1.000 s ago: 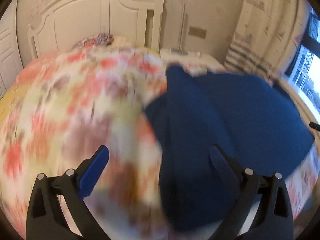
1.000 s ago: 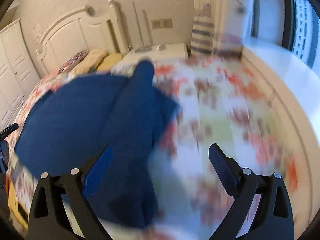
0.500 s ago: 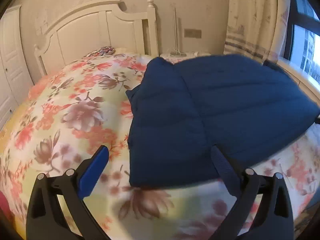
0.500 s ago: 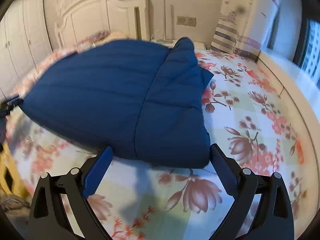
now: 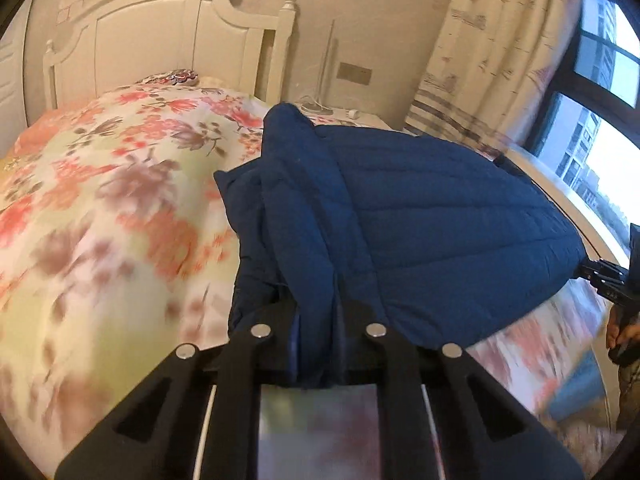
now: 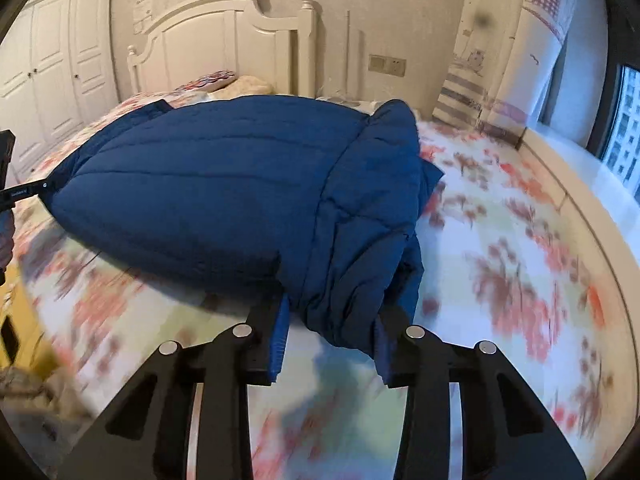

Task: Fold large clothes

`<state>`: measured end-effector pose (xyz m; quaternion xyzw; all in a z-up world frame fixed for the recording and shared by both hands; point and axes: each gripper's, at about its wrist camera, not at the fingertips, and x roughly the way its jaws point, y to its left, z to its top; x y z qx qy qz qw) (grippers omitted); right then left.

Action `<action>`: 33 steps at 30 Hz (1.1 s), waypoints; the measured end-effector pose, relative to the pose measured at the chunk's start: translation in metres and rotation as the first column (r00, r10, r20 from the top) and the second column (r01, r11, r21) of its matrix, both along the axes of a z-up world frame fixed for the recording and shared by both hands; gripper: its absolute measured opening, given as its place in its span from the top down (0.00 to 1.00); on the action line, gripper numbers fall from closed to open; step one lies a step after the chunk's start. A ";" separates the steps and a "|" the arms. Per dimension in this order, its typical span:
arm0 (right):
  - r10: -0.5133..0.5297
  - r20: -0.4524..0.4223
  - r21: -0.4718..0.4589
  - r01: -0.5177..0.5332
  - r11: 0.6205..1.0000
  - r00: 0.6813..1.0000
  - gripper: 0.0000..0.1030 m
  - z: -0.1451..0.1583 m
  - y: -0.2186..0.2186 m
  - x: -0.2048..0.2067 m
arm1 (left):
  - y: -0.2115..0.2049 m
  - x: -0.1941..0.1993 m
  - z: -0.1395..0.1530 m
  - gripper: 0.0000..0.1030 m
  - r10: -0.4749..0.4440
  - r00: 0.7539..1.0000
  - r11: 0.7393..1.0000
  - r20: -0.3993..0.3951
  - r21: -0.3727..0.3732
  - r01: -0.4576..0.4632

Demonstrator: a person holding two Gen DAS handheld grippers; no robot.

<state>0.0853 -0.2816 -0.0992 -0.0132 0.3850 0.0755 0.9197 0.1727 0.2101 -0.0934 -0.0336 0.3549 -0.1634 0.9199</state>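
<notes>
A dark blue quilted jacket [image 5: 420, 220] lies on a floral bedspread [image 5: 100, 208], its sleeves folded over the body. My left gripper [image 5: 316, 344] is shut on the jacket's near left corner, with bunched fabric between the fingers. In the right wrist view the jacket [image 6: 208, 192] spreads to the left, and my right gripper [image 6: 332, 336] is shut on its near right corner, a thick fold pinched between the blue pads. The fingertips of both grippers are hidden in the cloth.
A white headboard [image 5: 160, 48] and pillows stand at the far end of the bed. A nightstand [image 5: 344, 114] and curtains [image 5: 492, 52] are at the back right, with a window ledge [image 6: 600, 184] along the right side. White wardrobe doors [image 6: 52, 64] stand at the left.
Both grippers were open and above the bed; they have come down to the jacket's near edge and closed on its two corners. The bedspread now blurs with motion.
</notes>
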 end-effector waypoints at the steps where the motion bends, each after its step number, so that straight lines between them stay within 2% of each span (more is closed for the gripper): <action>1: 0.012 -0.003 0.009 -0.012 1.000 1.000 0.63 0.001 0.001 -0.016 | 0.004 -0.020 0.000 0.87 -0.011 1.000 1.000 -0.004 0.006 0.011; 5: 0.023 -0.017 0.055 -0.022 0.998 1.000 0.62 0.002 0.008 -0.083 | 0.017 -0.079 -0.008 0.85 -0.030 1.000 1.000 -0.010 -0.010 0.029; 8: 0.006 -0.010 0.039 -0.006 0.999 1.000 0.60 0.001 0.015 -0.103 | 0.020 -0.094 -0.012 0.79 -0.008 1.000 1.000 0.028 -0.010 0.008; 9: -0.004 -0.017 0.027 0.004 1.000 1.000 0.56 0.002 0.017 -0.103 | 0.020 -0.092 -0.012 0.78 0.004 0.999 1.000 0.032 -0.007 -0.004; 10: -0.004 -0.035 0.029 0.005 1.000 0.999 0.46 0.003 0.016 -0.102 | 0.018 -0.086 -0.012 0.74 0.030 0.999 1.000 0.030 0.004 -0.030; 11: 0.004 -0.059 0.037 -0.002 0.999 0.998 0.40 0.008 0.015 -0.100 | 0.016 -0.083 -0.009 0.69 0.046 0.998 0.999 0.032 0.021 -0.046; 12: 0.000 -0.041 0.044 0.001 0.999 0.999 0.27 0.018 0.011 -0.102 | 0.017 -0.082 -0.006 0.65 0.055 0.998 0.998 0.032 0.038 -0.056; 13: -0.024 0.005 0.046 0.024 0.999 1.000 0.13 0.028 0.006 -0.109 | 0.014 -0.085 0.004 0.51 0.076 0.996 0.994 0.051 0.079 -0.080; 14: -0.065 0.070 0.064 0.060 0.996 0.995 0.08 0.043 -0.003 -0.115 | 0.014 -0.090 0.014 0.31 0.095 0.991 0.989 0.093 0.103 -0.105; 16: -0.138 0.141 0.137 0.119 0.983 0.980 0.07 0.068 -0.022 -0.119 | 0.016 -0.105 0.040 0.10 0.118 0.972 0.983 0.204 0.116 -0.143; 17: -0.163 0.162 0.160 0.137 0.978 0.973 0.07 0.079 -0.026 -0.114 | 0.016 -0.108 0.055 0.08 0.119 0.963 0.984 0.241 0.103 -0.147; 19: -0.158 0.176 0.130 0.136 0.982 0.972 0.07 0.094 -0.015 -0.092 | 0.004 -0.103 0.080 0.07 0.118 0.955 0.982 0.274 0.112 -0.153; 21: -0.123 0.156 0.070 0.113 0.991 0.980 0.07 0.102 0.018 -0.051 | -0.023 -0.084 0.101 0.03 0.075 0.955 0.983 0.288 0.139 -0.120; 24: -0.006 0.152 -0.024 0.010 1.000 0.988 0.08 0.106 0.076 0.010 | -0.078 -0.042 0.109 0.02 0.014 0.968 0.968 0.251 0.239 -0.076; 26: 0.044 0.121 -0.058 -0.038 0.998 0.992 0.09 0.103 0.109 0.049 | -0.111 -0.007 0.105 0.02 -0.029 0.979 0.954 0.204 0.297 -0.034; 27: 0.066 0.093 -0.068 -0.060 0.996 0.993 0.14 0.100 0.124 0.071 | -0.125 0.012 0.101 0.02 -0.041 0.982 0.943 0.183 0.332 -0.023; 29: 0.090 0.061 -0.145 -0.080 0.986 0.994 0.18 0.093 0.147 0.101 | -0.145 0.050 0.087 0.02 -0.024 0.991 0.917 0.135 0.398 -0.032; 30: 0.099 0.025 -0.181 -0.093 0.979 0.995 0.23 0.083 0.159 0.121 | -0.150 0.066 0.078 0.02 -0.014 0.993 0.907 0.116 0.420 -0.037; 31: 0.107 -0.007 -0.181 -0.106 0.978 0.994 0.32 0.073 0.161 0.134 | -0.154 0.089 0.066 0.03 0.013 0.996 0.900 0.084 0.434 -0.048; 33: 0.076 -0.093 -0.223 -0.095 0.970 0.993 0.39 0.038 0.164 0.164 | -0.157 0.113 0.043 0.03 0.044 0.998 0.901 0.039 0.431 -0.056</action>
